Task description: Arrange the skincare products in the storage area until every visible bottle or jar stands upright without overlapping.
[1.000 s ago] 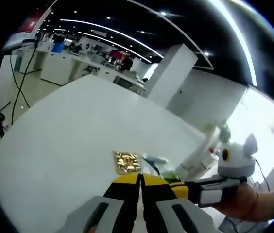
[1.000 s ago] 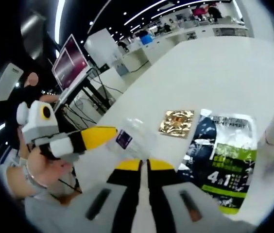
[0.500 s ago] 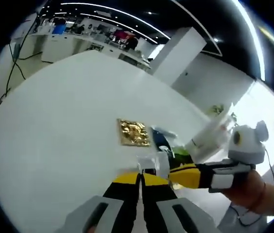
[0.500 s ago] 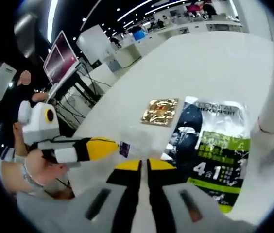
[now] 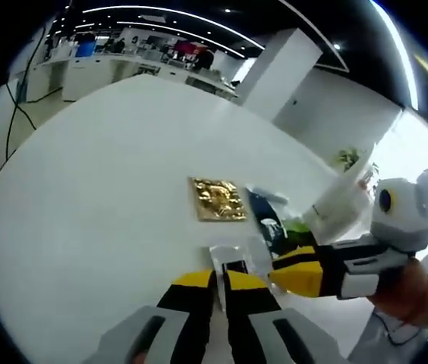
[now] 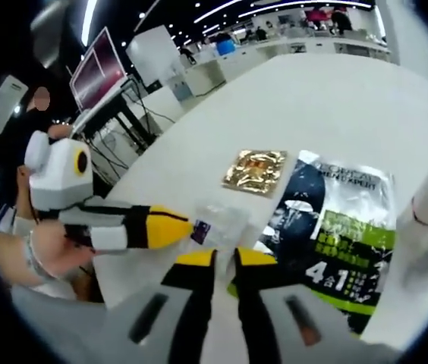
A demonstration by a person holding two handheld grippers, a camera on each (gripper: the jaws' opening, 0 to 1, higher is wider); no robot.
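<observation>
On the white desk [image 5: 100,197] a small clear bottle [image 5: 233,262] lies on its side, just ahead of the left tool [image 5: 219,282], whose yellow-tipped jaws stand nearly together with only a thin slit between them, gripping nothing. From the right gripper view the same clear bottle [image 6: 215,225] lies just beyond the right tool [image 6: 225,262], its jaws likewise almost closed and empty. The other tool's yellow tip reaches in from the side and sits right at the bottle. Beyond it lie a gold foil sachet [image 6: 255,168] and a dark-and-green sachet pack [image 6: 335,235], flat on the desk. A white tube [image 5: 341,205] leans further off.
</observation>
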